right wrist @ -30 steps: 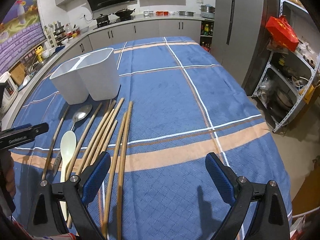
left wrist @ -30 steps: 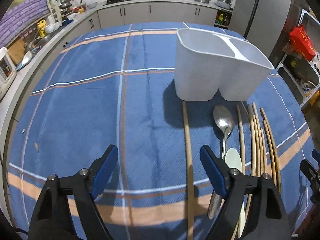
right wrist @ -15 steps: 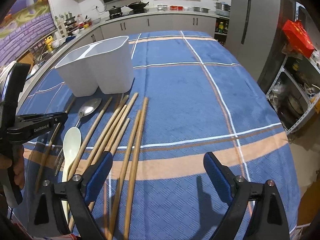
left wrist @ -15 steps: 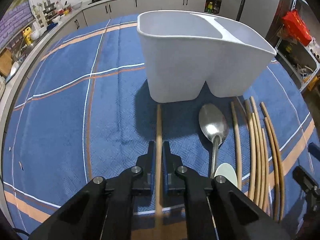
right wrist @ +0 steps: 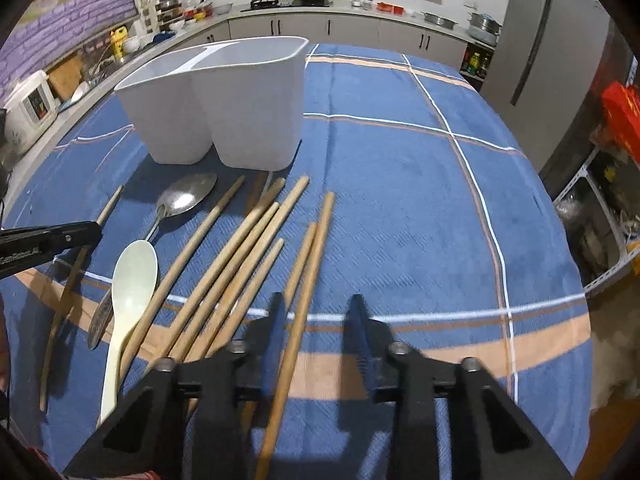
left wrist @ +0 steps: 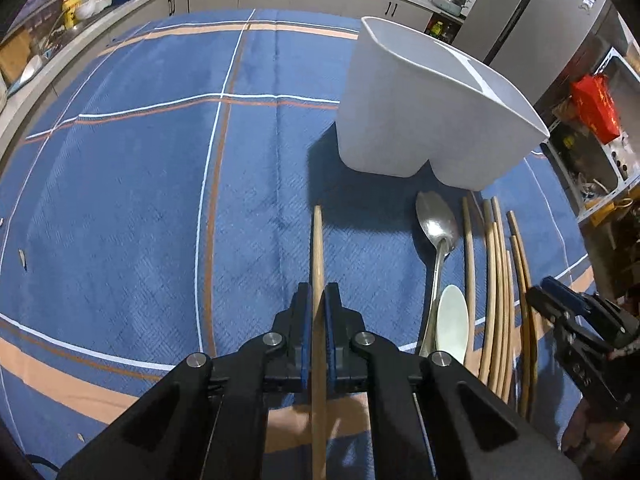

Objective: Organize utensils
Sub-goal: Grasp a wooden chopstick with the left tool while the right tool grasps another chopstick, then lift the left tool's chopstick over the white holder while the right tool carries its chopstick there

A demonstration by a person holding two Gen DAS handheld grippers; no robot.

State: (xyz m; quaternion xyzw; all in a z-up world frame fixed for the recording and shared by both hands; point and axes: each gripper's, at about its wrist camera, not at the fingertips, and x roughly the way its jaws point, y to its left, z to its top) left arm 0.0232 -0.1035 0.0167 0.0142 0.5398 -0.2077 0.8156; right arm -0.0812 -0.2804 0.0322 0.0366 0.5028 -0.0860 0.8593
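My left gripper [left wrist: 316, 304] is shut on a single wooden chopstick [left wrist: 318, 248] that lies apart at the left, pointing toward the white two-compartment holder [left wrist: 420, 120]. To its right lie a metal spoon [left wrist: 436, 224], a pale plastic spoon [left wrist: 452, 320] and several chopsticks [left wrist: 498, 280]. My right gripper [right wrist: 318, 312] is partly open over the rightmost chopstick [right wrist: 312, 264], which passes between its fingers next to the left one; the jaws do not clamp it. The holder [right wrist: 224, 100] stands behind the utensils, and its inside is not visible.
A blue checked cloth [right wrist: 400, 184] covers the table. The table's right edge drops off toward a metal shelf with a red bag [right wrist: 622, 116]. A kitchen counter [right wrist: 320, 12] and a fridge stand behind.
My left gripper closed on the lone chopstick about half a second ago and still holds it. My right gripper has moved forward over the right chopsticks and its jaws have narrowed.
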